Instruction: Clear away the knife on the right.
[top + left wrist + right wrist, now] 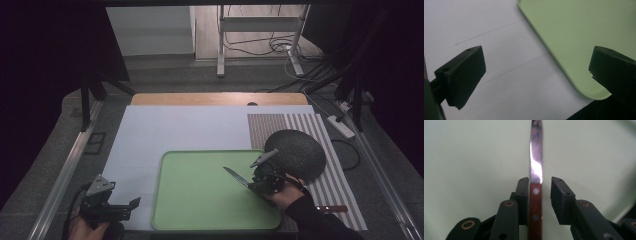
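A knife [535, 157] with a shiny blade and a red-brown wooden handle [535, 205] points out over the green tray [474, 157]. My right gripper [540, 181] stands around the handle. Its left pad lies against the wood, while a gap shows between the wood and the right pad, so the jaws are open. From above, the right gripper [260, 182] is at the tray's [200, 200] right side, with the blade [235, 176] pointing up and left. My left gripper [127, 205] is open and empty over the white sheet [150, 135], and its jaws [536, 67] straddle the tray's near left corner [596, 93].
A dark round mat [297, 150] lies on a striped placemat [325, 175] right of the tray. A second wooden-handled knife [332, 208] lies on the placemat near the person's right forearm. Cables and a power strip [341, 127] run beyond the table's right edge.
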A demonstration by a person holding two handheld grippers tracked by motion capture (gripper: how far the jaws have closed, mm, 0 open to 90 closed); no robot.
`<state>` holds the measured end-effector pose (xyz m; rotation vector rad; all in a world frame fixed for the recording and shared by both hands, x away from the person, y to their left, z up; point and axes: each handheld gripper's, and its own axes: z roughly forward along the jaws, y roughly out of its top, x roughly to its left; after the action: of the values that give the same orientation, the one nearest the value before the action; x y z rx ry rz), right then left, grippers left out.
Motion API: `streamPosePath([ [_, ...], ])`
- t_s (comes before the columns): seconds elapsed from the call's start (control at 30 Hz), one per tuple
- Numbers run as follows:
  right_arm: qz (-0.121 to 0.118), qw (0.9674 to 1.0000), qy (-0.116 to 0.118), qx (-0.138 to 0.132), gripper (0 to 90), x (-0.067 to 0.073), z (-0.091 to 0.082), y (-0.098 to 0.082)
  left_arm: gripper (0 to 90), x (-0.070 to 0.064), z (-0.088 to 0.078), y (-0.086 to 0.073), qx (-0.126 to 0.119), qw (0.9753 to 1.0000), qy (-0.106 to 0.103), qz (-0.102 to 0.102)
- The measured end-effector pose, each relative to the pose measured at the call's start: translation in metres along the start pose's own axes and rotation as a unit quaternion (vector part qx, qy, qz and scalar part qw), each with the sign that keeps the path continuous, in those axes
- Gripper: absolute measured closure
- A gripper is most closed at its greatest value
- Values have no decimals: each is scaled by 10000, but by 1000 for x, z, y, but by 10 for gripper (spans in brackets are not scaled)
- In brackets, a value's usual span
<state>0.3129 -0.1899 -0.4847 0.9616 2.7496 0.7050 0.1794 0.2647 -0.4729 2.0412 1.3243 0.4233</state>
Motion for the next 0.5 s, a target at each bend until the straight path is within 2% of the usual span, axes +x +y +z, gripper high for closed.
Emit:
streamPosePath([
  [0.07,-81,9998,104,-115,816,0,-5,4,16,0,0,0,3,10000,1,5],
  [0.13,-231,9992,326,-49,892,5,-3,10,16,0,0,0,5,10000,3,9],
  [0.17,-231,9992,326,-49,892,5,-3,10,16,0,0,0,5,10000,3,9],
  [0.2,-430,9984,355,61,894,12,4,16,16,0,0,0,5,10000,4,8],
  [0.23,-430,9984,355,61,894,12,4,16,16,0,0,0,6,10000,4,10],
  [0.33,-664,9966,363,336,895,19,22,23,16,0,0,0,11,10000,7,17],
  [0.5,-645,9961,297,519,894,13,30,20,17,0,0,0,5,10000,2,18],
])
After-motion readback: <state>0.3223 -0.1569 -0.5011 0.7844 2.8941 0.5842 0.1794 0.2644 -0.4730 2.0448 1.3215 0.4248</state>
